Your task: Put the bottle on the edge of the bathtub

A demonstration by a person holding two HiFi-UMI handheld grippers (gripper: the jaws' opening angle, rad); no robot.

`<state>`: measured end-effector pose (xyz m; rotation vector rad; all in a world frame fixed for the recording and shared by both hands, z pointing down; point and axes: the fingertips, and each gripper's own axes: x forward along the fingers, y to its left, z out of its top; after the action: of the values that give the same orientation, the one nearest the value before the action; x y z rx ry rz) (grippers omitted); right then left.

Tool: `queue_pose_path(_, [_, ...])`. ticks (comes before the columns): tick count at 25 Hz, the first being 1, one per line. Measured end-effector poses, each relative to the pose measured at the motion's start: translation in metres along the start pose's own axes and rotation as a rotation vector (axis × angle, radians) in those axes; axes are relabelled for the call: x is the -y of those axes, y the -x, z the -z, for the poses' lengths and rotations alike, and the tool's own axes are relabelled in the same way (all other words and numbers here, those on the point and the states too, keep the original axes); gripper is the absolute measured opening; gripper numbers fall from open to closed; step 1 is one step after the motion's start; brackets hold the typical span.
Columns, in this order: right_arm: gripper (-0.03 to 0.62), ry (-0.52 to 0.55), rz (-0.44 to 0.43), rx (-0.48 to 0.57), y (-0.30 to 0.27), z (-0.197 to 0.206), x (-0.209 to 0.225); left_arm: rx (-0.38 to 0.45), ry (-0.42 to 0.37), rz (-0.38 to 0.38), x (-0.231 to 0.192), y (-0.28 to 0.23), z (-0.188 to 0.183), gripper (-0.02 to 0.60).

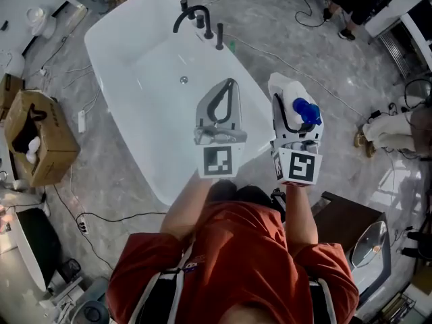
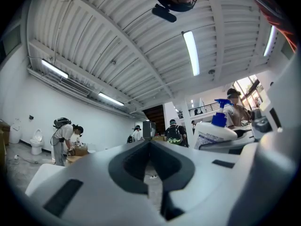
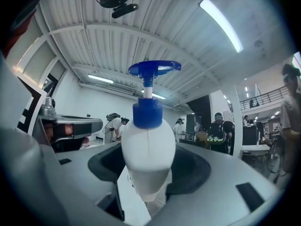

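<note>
Overhead, the head view shows a person in an orange shirt standing at the near end of a white bathtub [image 1: 111, 42], with a black tap [image 1: 196, 19] at its far end and a cardboard box [image 1: 37, 137] on the floor to the left. The right gripper [image 1: 289, 117] carries the bottle [image 1: 282, 90], a white pump bottle with a blue head, up in the air. It sits just beyond the tub's right-hand rim as this view frames it, though I cannot tell whether it is over the rim or over the floor beside it. The left gripper [image 1: 231, 85] hangs over the tub's near basin with its jaws drawn together into a closed loop. In the left gripper view those jaws meet at the tips with nothing between them, and the bottle shows off to the right against a hall with people in it. In the right gripper view the bottle stands upright between the jaws, clamped at its lower body, pump head on top. By my reading the pick-up is done and the bottle has been brought to the tub. What remains is lowering it onto the flat rim, letting go, and backing the gripper away without tipping it.
</note>
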<state>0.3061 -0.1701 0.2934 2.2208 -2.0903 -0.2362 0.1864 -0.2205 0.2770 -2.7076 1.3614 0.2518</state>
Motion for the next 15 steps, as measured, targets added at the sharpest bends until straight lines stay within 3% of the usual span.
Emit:
queue_pose_path(8, [0.27, 0.007, -0.071, -0.025, -0.036, 0.021, -0.003, -0.026, 0.001, -0.084, -0.027, -0.014, 0.017, 0.017])
queue_pose_path(15, [0.27, -0.02, -0.133, -0.079, -0.062, 0.066, 0.01, -0.038, -0.011, -0.137, -0.027, -0.03, 0.051, 0.017])
